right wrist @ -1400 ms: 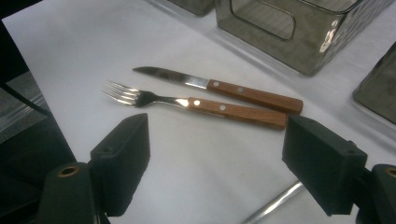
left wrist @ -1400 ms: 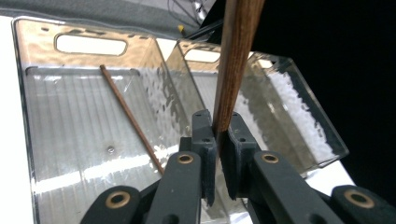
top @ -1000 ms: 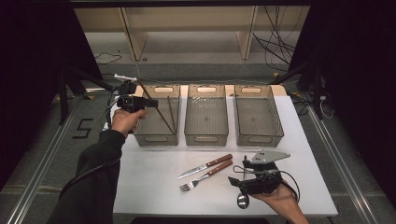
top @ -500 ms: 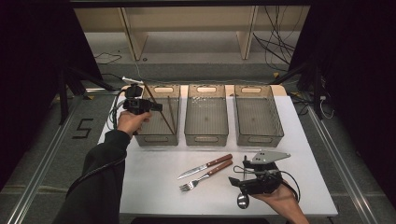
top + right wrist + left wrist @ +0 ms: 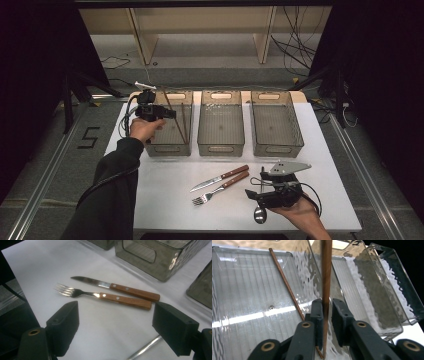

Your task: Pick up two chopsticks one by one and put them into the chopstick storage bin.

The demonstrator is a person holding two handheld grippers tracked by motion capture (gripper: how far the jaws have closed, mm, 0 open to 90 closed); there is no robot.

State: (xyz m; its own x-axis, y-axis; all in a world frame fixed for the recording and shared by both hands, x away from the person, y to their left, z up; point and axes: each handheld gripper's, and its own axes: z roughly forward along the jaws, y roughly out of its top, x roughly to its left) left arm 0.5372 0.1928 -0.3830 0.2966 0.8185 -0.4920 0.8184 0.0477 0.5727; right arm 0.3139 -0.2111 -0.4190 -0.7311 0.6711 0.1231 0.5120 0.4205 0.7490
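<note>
Since a second ago your left hand has carried its left gripper (image 5: 167,114) a little farther over the left bin (image 5: 170,147), and the chopstick (image 5: 326,290) between its jaws now stands steeper. Its jaws have just been easing apart: the chopstick lies against one pad with a narrow gap at the other, its lower end down inside the bin. Nearest you, your right gripper (image 5: 117,327) rests low on the white table (image 5: 165,200) with jaws wide apart and nothing between them, a spoon (image 5: 259,214) just beside it. Just beyond lie a wooden-handled fork (image 5: 105,296) and knife (image 5: 117,287), side by side. Farther out, a second chopstick (image 5: 287,285) leans inside the left bin, with the middle bin (image 5: 221,125) and right bin (image 5: 276,127) beside it.
</note>
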